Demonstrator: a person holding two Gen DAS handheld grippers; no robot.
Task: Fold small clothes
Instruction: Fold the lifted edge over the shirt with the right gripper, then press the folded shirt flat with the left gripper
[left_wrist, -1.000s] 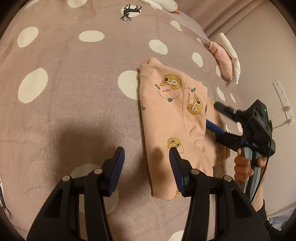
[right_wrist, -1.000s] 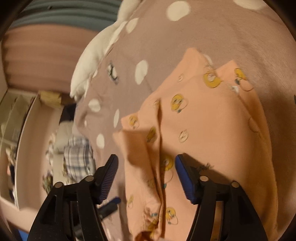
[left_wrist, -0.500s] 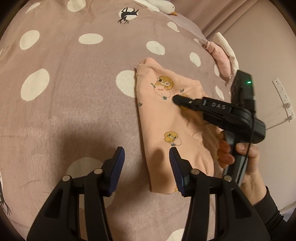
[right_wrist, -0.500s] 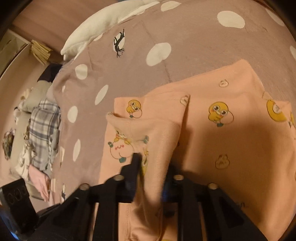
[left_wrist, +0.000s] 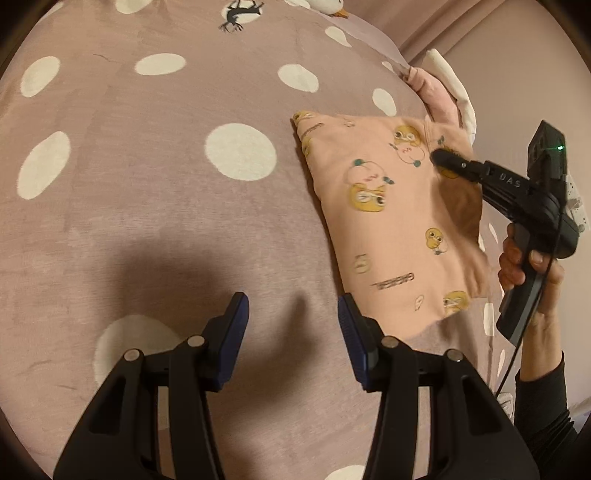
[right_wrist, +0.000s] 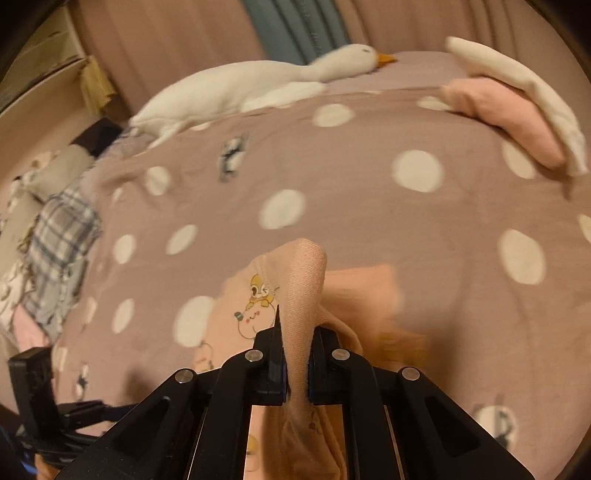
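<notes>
The peach garment (left_wrist: 391, 221) lies on the bed (left_wrist: 147, 206), to the right of the left claw (left_wrist: 293, 328) and just past its right finger, its long axis running from the near right up toward the far left. The right claw (right_wrist: 295, 363) is the one that has it: its jaws are pinched together on a raised fold of the cloth, which stands up as a ridge between the pads while the rest drapes below. The left claw hangs with its jaws apart and nothing between them, over bare bedspread near the garment's near corner. So the coming fold probably depends on the right hand carrying its edge across the garment; the left is close enough to pin the near end.

The bedspread is mauve with white dots. A white goose toy (right_wrist: 258, 85) lies at the far edge, folded pink and white clothes (right_wrist: 517, 110) lie far right, and a plaid cloth (right_wrist: 59, 236) lies off to the left.
</notes>
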